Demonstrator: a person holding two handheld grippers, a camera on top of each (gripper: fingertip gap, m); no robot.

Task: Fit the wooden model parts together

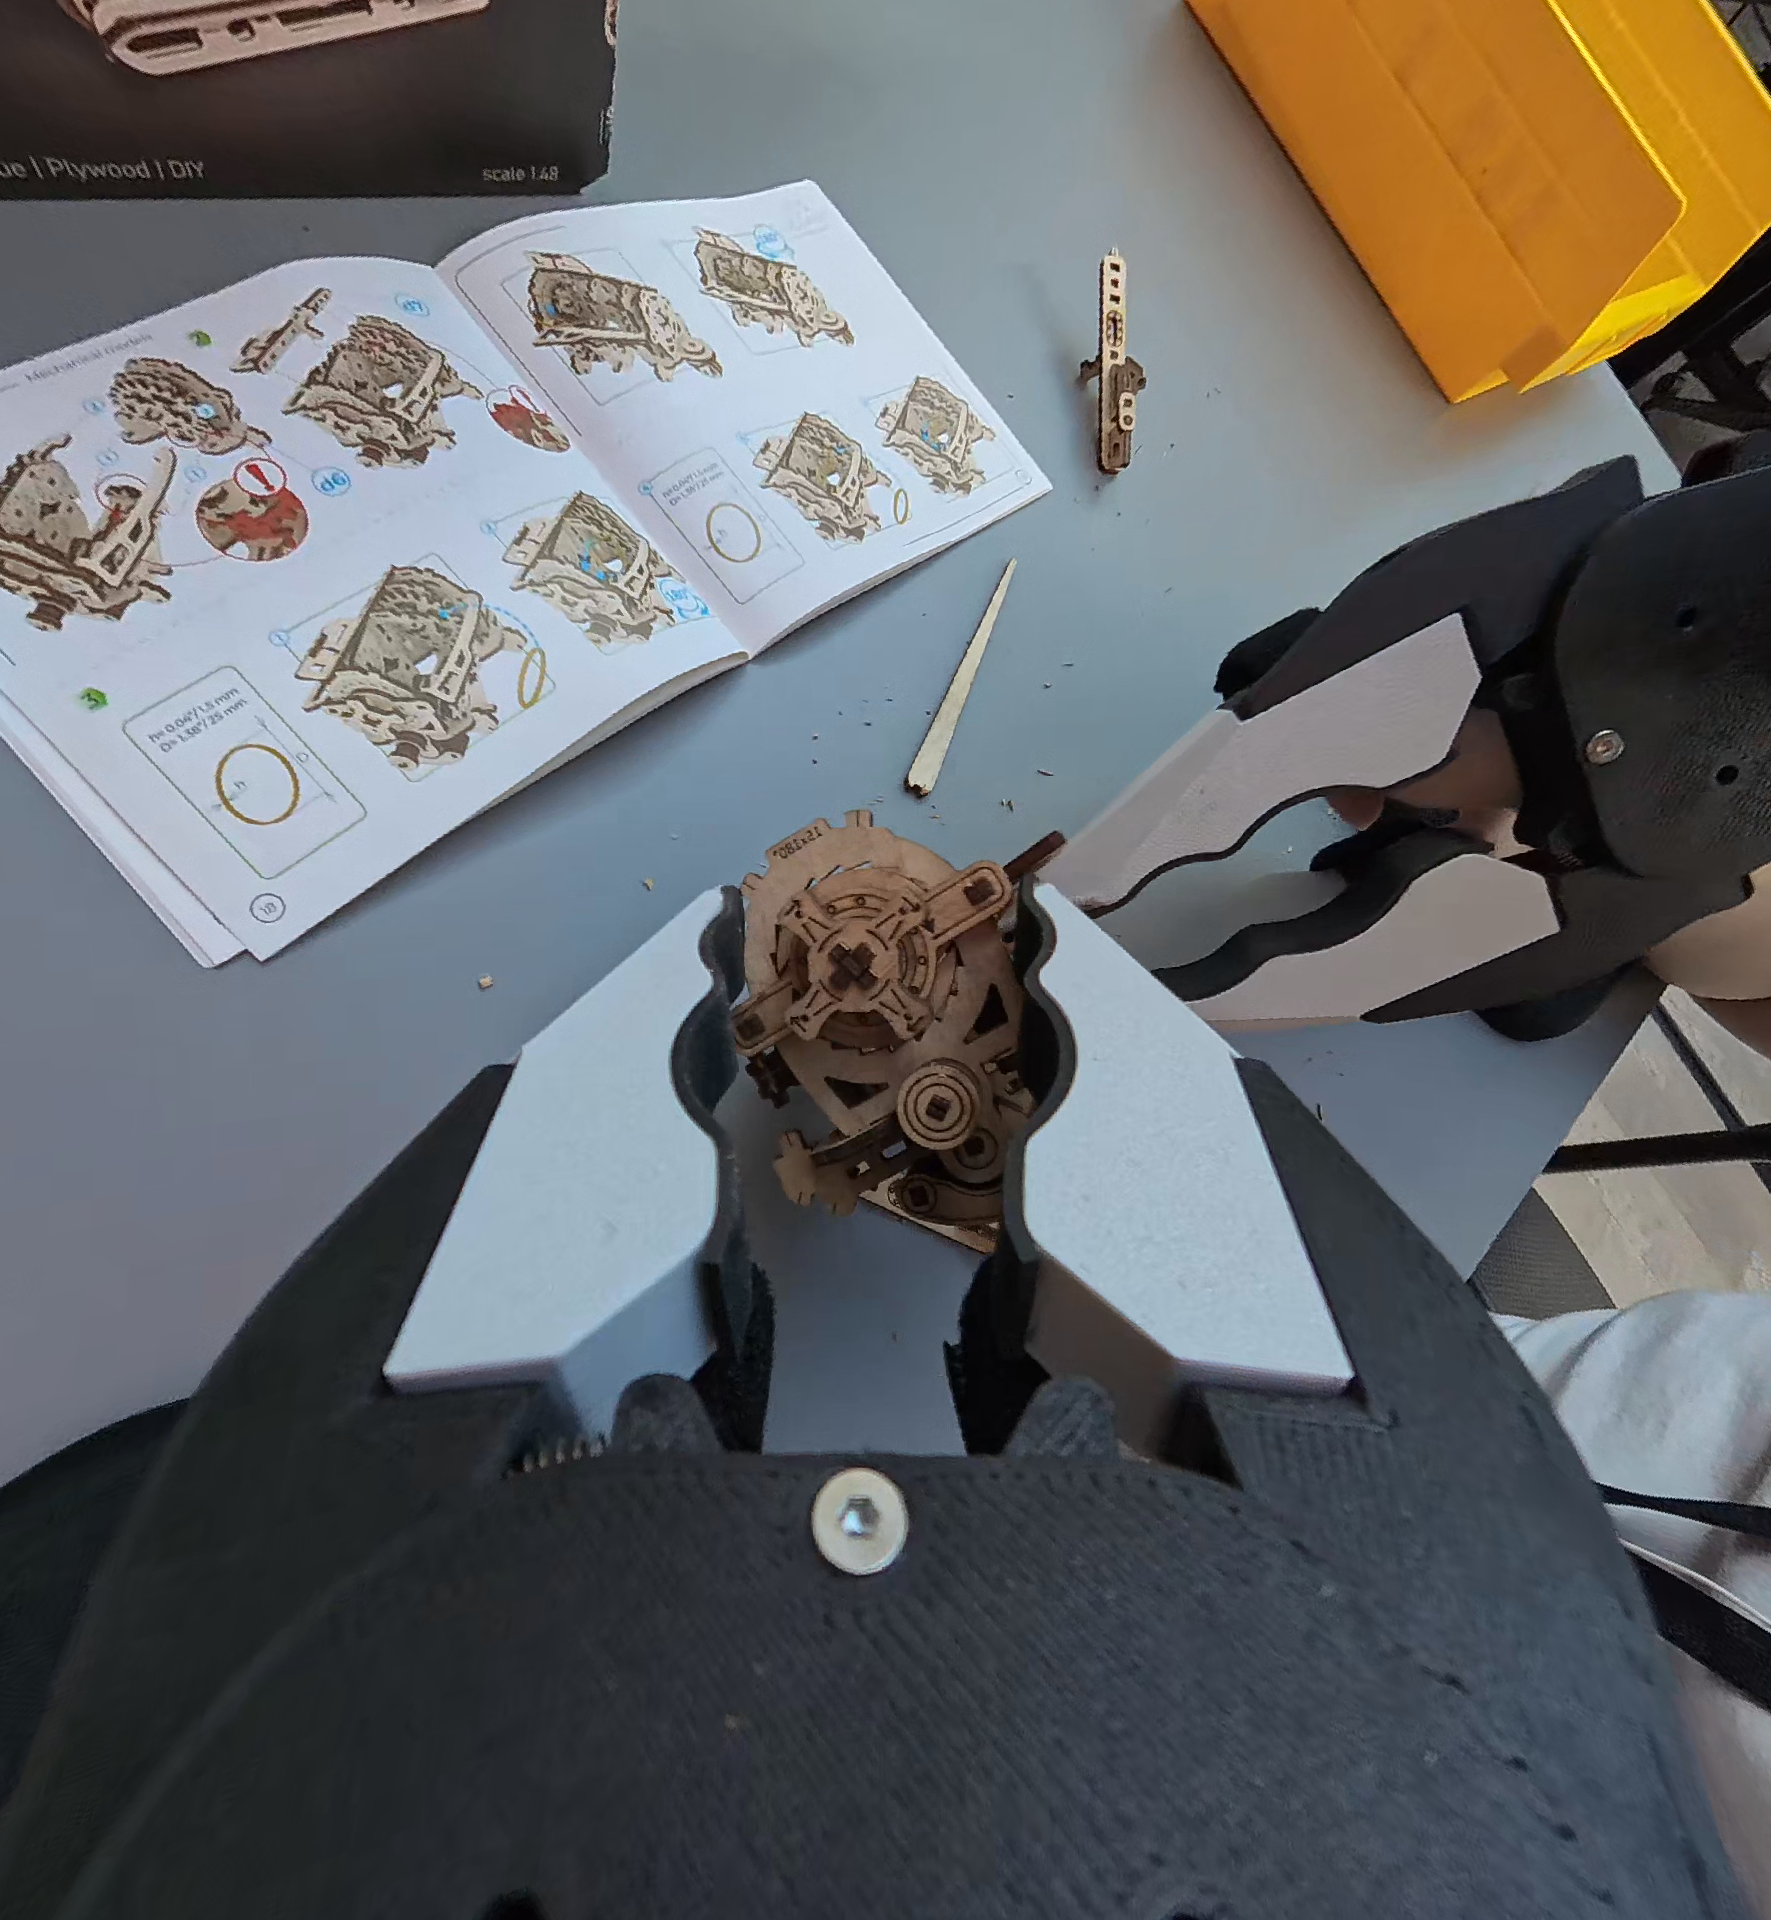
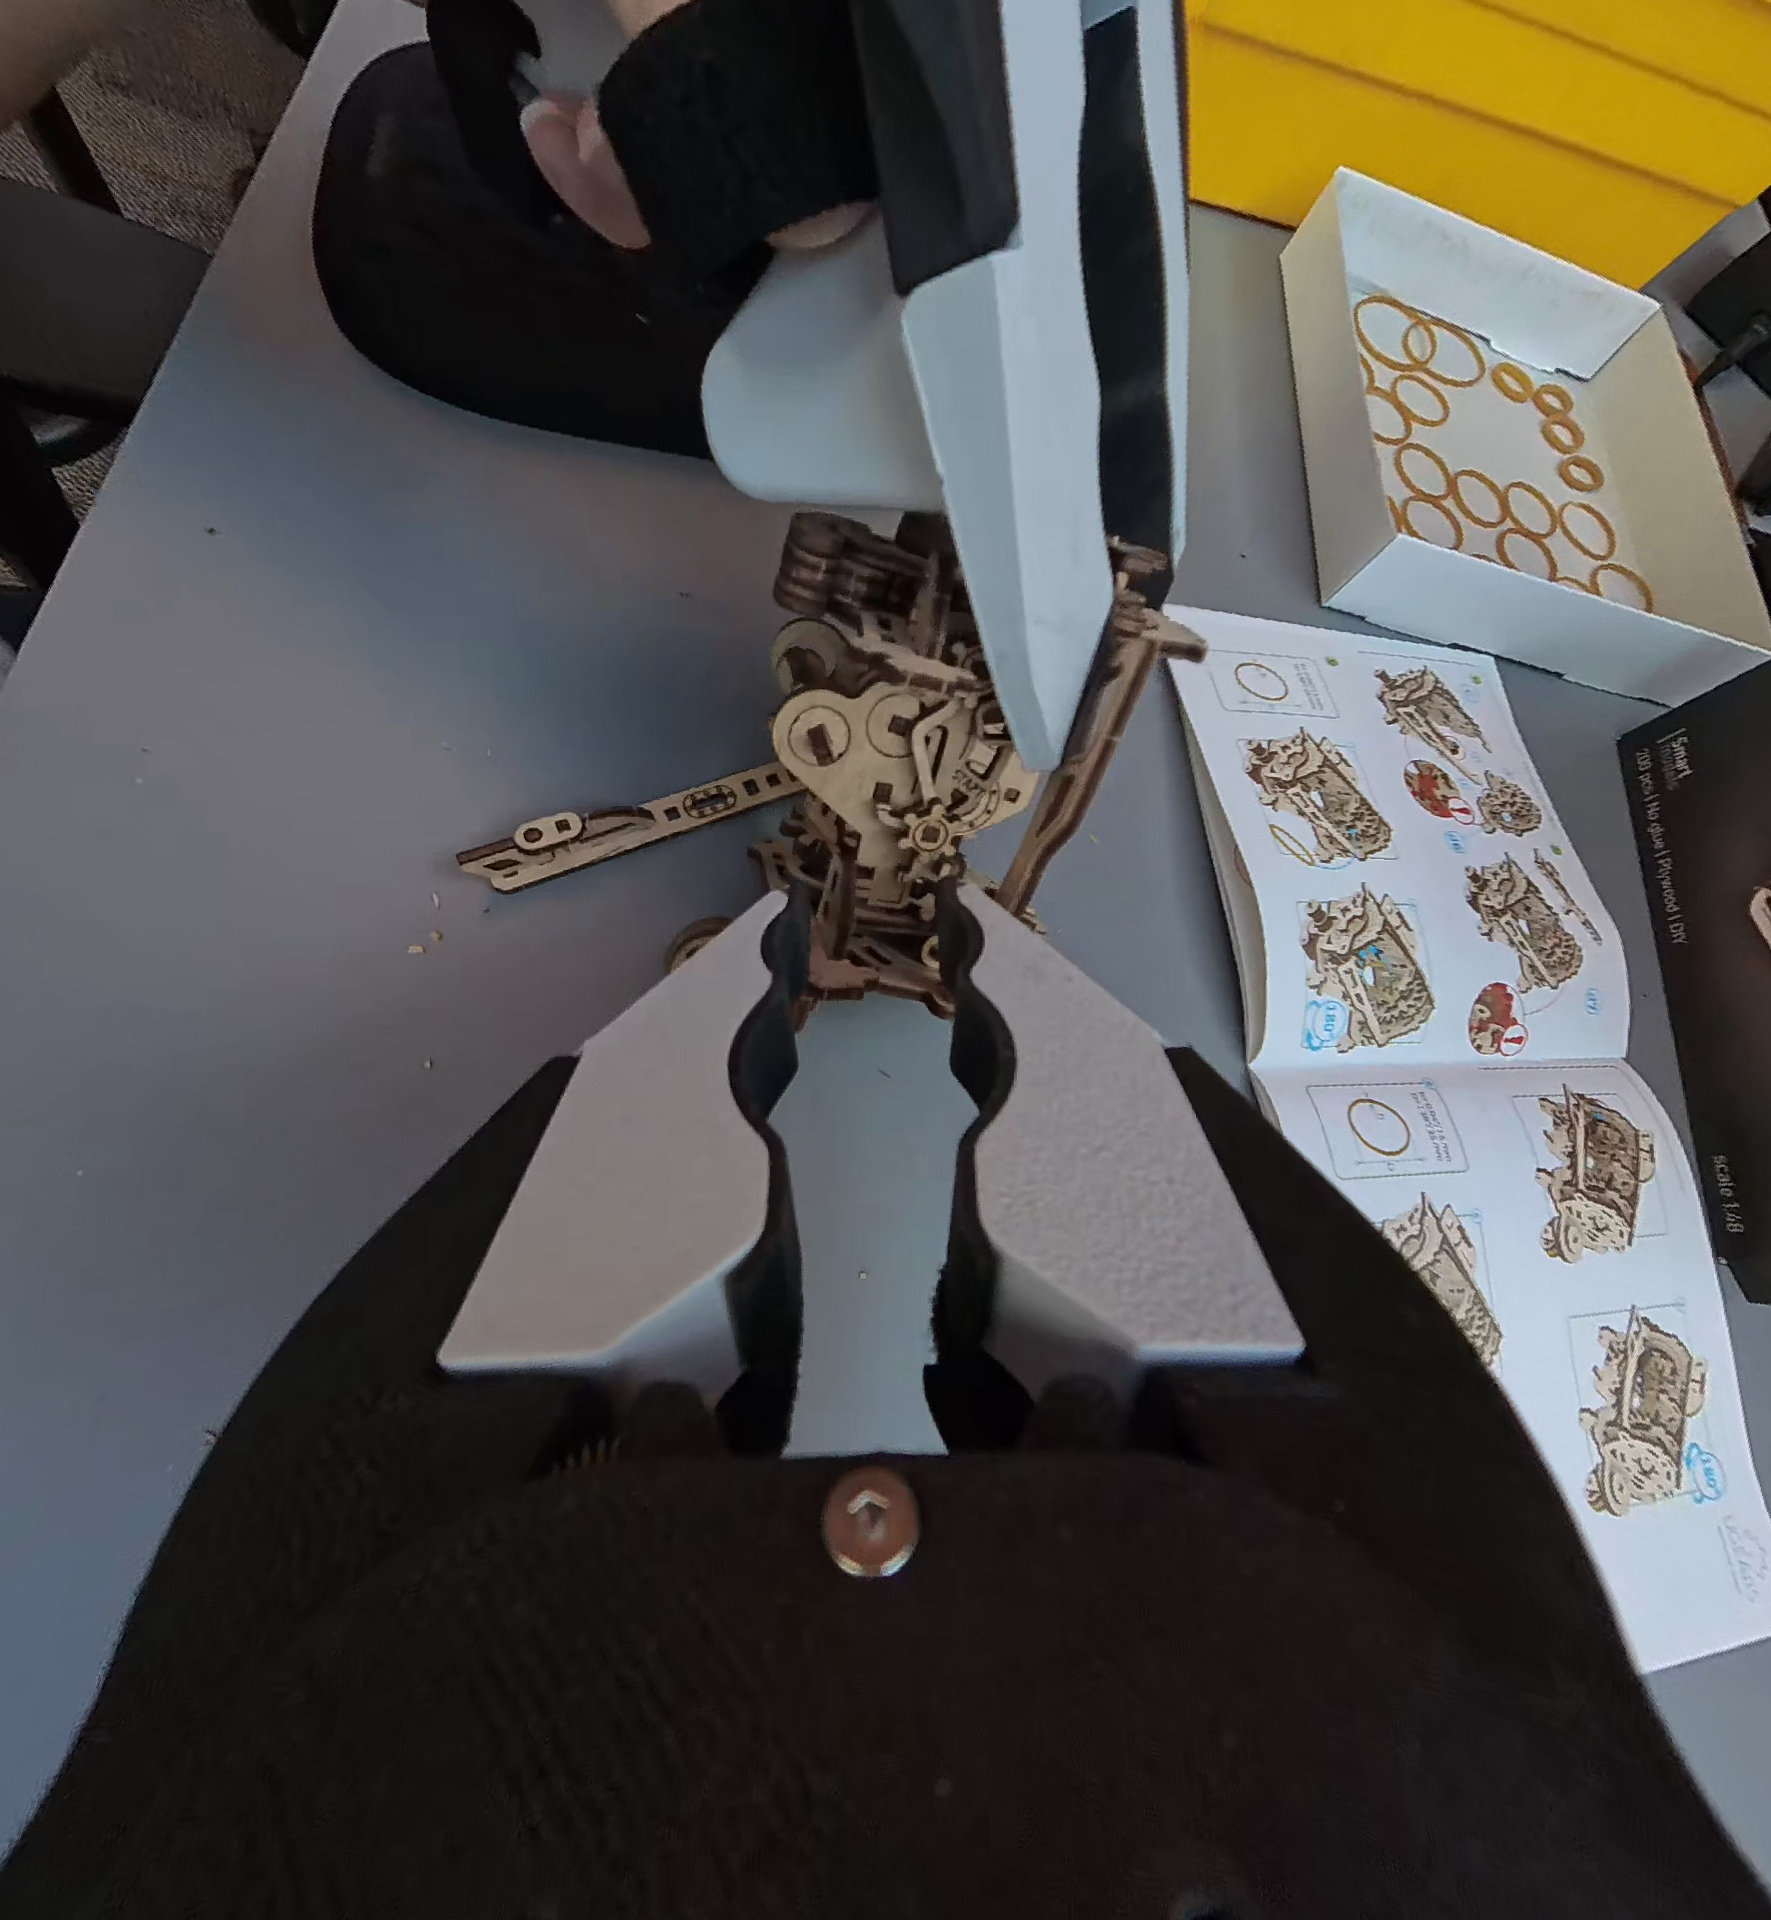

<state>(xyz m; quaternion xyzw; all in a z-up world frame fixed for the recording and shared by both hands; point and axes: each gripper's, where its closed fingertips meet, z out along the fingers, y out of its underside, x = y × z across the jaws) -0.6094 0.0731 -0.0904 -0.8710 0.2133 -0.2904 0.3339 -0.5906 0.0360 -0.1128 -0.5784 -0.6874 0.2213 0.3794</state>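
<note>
We're losing the wooden model's (image 2: 891,748) top behind the left gripper's (image 2: 1016,436) fingers, and the frame edge is cropping the black box (image 1: 237,94).

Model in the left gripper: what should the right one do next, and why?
Probably close the right gripper on the model: the left gripper clamps it, and the right tips flank its lower edge, grip unclear.

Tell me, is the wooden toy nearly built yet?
Partly. Many gears and plates are already joined into the wooden assembly, which the left gripper clamps. The right gripper closes on its lower edge. A slotted strip and a pointed stick lie loose on the table, so more remains.
</note>
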